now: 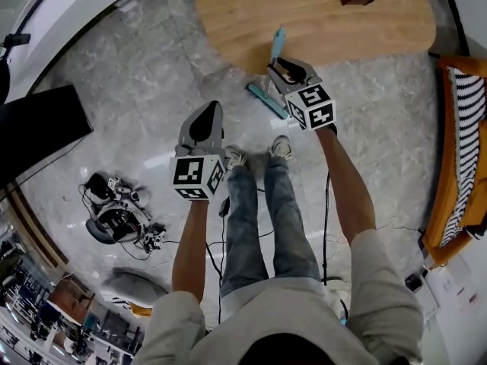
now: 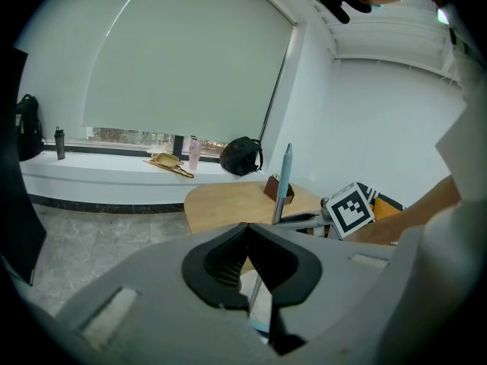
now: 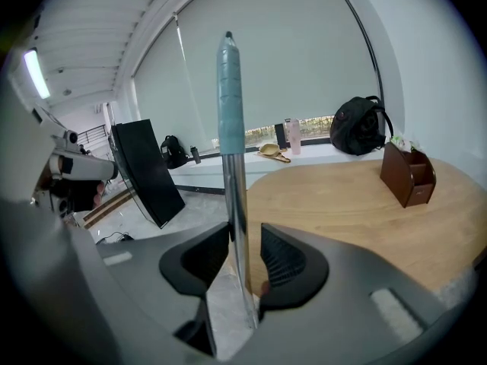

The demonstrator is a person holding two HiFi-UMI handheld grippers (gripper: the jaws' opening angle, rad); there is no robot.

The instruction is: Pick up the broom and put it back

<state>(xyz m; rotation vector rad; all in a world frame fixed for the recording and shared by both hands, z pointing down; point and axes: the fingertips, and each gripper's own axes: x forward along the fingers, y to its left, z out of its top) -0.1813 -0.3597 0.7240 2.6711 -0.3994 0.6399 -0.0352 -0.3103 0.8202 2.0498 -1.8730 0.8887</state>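
Silver-shafted broom (image 3: pixel 236 204) standing nearly upright at the edge of the wooden table (image 3: pixel 342 196), with the right hand-held gripper (image 3: pixel 245 242) set loosely around it.

A bare metal shaft is seen, capped by a long pale blue grip that tapers to a blunt tip. In the head view the pale blue head (image 1: pixel 266 99) is rested on the grey marble floor (image 1: pixel 152 74), just beside the table's rim. The shaft is passed between the right hand-held gripper's jaws, which are parted. It lies close against one pad and a clear gap is left to the other, so it is not clamped. The left hand-held gripper (image 2: pixel 245 226) is held apart from the broom with its jaws brought together at the tips and nothing caught between them.
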